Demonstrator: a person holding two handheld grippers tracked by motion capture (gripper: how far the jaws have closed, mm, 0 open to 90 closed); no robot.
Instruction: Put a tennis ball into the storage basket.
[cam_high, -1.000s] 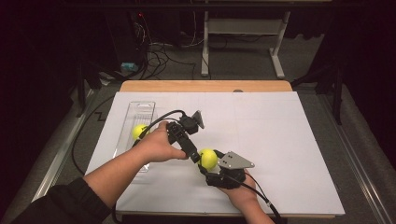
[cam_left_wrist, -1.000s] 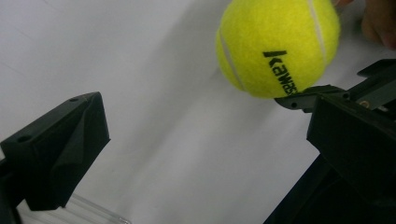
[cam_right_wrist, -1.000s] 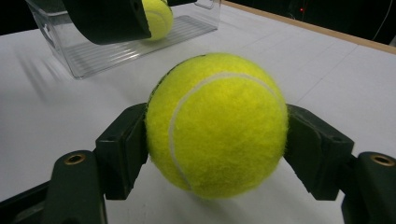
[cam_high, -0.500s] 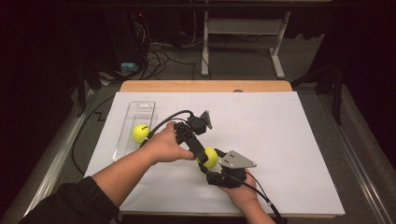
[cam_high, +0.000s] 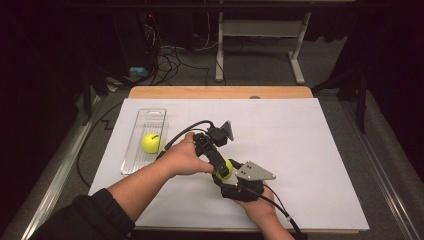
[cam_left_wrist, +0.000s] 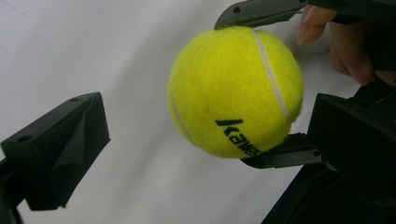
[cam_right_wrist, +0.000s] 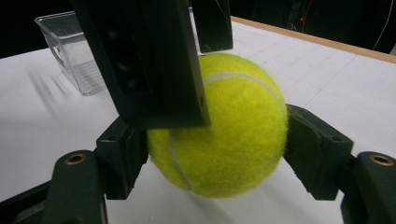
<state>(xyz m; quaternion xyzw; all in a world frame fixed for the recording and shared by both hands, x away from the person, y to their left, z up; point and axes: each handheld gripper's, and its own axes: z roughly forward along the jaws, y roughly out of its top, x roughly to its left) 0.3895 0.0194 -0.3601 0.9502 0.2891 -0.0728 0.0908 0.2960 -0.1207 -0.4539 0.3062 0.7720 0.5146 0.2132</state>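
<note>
Right gripper (cam_right_wrist: 217, 140) fingers clamp the tennis ball (cam_right_wrist: 219, 126); left gripper (cam_left_wrist: 205, 135) fingers wide around it.

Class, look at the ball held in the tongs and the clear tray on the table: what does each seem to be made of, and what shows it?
Ball: fuzzy yellow felt, matte, probably over rubber; loose fibres at its edge, a pale curved seam, printed black lettering.
Tray: likely hard clear plastic, glossy; the white table shows through its walls and ribbed floor.
</note>
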